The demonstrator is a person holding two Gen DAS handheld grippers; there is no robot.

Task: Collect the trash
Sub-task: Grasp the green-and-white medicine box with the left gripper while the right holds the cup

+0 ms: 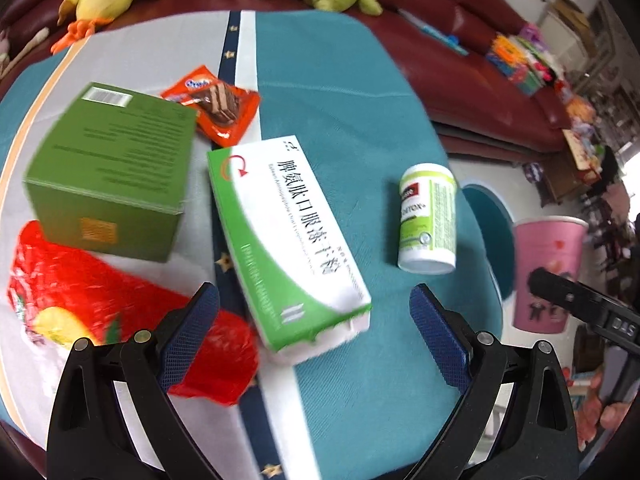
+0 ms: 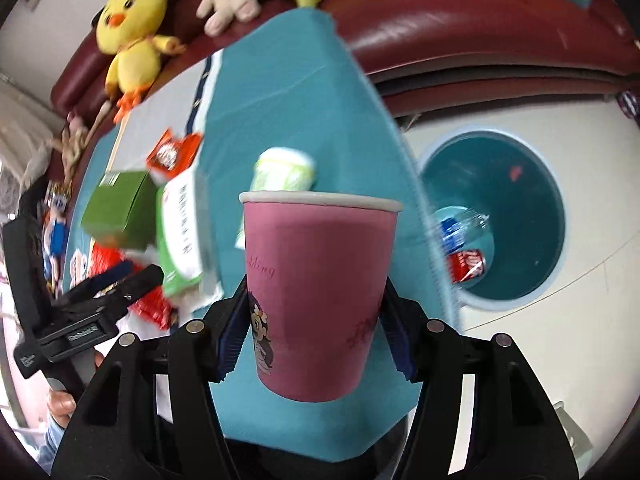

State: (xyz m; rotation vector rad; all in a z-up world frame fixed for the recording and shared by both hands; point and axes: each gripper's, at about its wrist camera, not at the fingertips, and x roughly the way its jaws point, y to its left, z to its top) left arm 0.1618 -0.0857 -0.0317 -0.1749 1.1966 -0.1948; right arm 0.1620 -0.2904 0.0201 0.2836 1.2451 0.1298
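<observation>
Pink paper cup (image 2: 320, 296) upright, clamped low on its sides between the jaws of the right gripper (image 2: 316, 336), held over the near edge of the teal-covered desk (image 2: 288, 112); round teal bin (image 2: 516, 216) on the floor at the cup's 2 o'clock, bottle and red wrapper inside. Left gripper (image 1: 316, 332) jaws wide apart and empty above the desk, green-and-white box (image 1: 288, 240) between them. White bottle (image 1: 428, 218) at the box's 3 o'clock, green carton (image 1: 108, 168) at 10, red bag (image 1: 100, 304) at 8.
</observation>
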